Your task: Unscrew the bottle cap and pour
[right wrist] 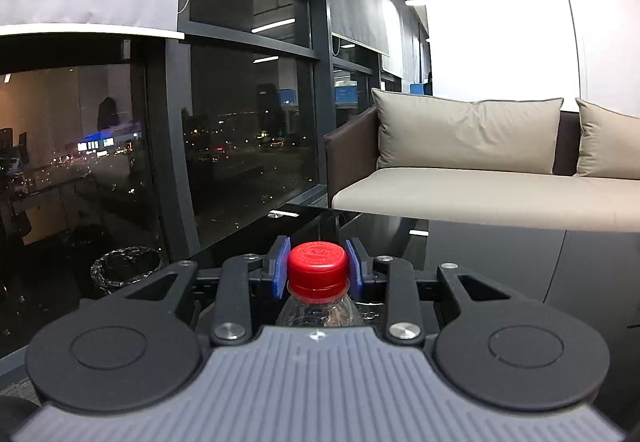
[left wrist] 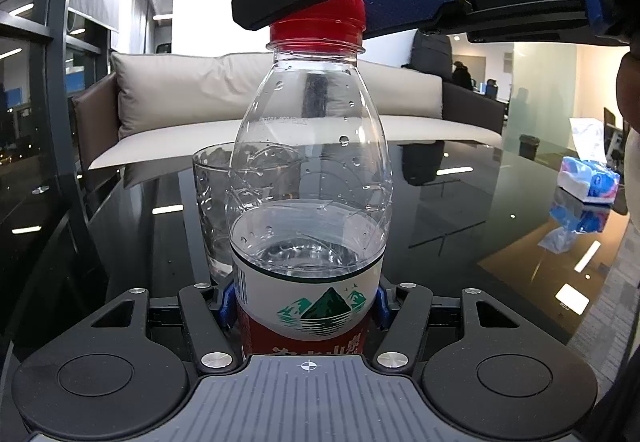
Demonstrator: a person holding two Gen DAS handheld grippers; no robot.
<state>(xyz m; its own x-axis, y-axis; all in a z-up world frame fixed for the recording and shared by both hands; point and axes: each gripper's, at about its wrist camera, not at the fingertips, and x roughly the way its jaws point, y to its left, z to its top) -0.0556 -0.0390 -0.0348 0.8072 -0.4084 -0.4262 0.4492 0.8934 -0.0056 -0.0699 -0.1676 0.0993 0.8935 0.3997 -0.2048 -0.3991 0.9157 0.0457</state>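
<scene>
Your left tongs (left wrist: pixel 306 306) clamp the bottle (left wrist: pixel 308 177) at its mountain-logo label (left wrist: pixel 320 306), red text cut off; right tongs (right wrist: pixel 318 268) pinch the embossed, unreadable cap (right wrist: pixel 317 266).

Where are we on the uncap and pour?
Done: left gripper is shut on the bottle, upright on the table. In hand: right gripper is shut on the red cap, which sits on the neck. Left: get the cap off, then pour into the glass behind the bottle.
</scene>
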